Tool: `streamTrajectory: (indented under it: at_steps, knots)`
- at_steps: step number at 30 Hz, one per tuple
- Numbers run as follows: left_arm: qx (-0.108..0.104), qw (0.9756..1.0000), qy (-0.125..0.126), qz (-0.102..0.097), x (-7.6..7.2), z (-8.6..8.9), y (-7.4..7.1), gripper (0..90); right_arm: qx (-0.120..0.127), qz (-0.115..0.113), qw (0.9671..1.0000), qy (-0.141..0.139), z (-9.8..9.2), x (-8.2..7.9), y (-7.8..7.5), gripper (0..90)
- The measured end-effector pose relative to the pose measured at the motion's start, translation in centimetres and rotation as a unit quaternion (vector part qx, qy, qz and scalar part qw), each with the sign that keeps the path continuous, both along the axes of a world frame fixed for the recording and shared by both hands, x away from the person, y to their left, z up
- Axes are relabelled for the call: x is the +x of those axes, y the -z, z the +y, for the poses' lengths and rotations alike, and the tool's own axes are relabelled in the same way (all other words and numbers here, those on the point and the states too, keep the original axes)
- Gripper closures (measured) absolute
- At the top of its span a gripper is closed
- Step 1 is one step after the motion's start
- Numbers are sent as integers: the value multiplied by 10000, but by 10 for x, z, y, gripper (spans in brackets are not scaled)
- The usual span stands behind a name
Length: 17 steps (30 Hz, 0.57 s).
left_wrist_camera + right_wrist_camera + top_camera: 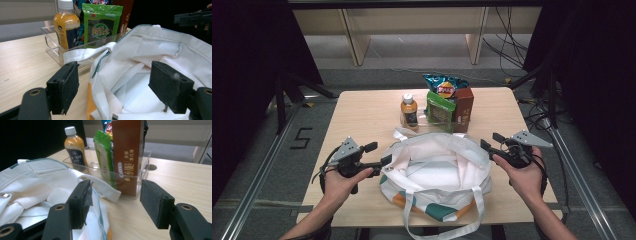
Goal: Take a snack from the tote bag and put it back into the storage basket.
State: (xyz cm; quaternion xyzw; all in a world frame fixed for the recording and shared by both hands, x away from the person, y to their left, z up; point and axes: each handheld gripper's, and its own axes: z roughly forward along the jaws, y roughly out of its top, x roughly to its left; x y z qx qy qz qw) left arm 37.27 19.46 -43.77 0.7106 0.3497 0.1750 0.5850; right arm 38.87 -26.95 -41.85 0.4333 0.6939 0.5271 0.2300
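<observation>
While both of our grippers are hovering with jaws spread wide, we are holding the left gripper (378, 154) at the nine o'clock edge of a white tote bag (437, 172) and the right gripper (492, 141) at its three o'clock edge. The bag is lying open at the table's (362, 110) six o'clock side. Just beyond it, toward twelve o'clock, a clear tray (142, 170) is holding an orange drink bottle (409, 110), a green snack packet (441, 109), a brown biscuit box (464, 107) and a blue chip bag (444, 86).
</observation>
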Motion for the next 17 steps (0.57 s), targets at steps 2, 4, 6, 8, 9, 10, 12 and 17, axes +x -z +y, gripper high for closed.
streamTrajectory:
  at_steps: [2, 4, 6, 8, 9, 10, 12, 17]
  knots:
    - [-59, 10000, 16, 23, -3, 0, 3, 228, 11, -11, 10000, -28, -1, 0, 0, 427]
    - [-34, 10000, 28, 29, -4, -1, 4, 228, 24, 31, 10000, 17, 0, -1, 0, 427]
    - [10, 10000, 47, 19, -4, -1, 6, 228, -36, -59, 10000, -12, -1, 1, 1, 427]
    - [25, 10000, 59, -13, -3, 0, 6, 228, -91, -112, 9999, -22, -2, 2, 2, 428]
    - [-12, 10000, 35, 12, -3, 0, 6, 228, -35, -89, 9999, -74, -2, 2, 3, 427]
    - [-4, 10000, 40, -18, -2, 1, 7, 228, -18, -62, 10000, -63, -2, 1, 2, 427]
    - [-4, 10000, 71, -38, 0, 1, 7, 230, -111, -115, 9999, -44, -3, 2, 3, 427]
    - [-4, 10000, 8, 51, 1, 2, 8, 231, -57, -65, 10000, -13, -3, 2, 4, 426]
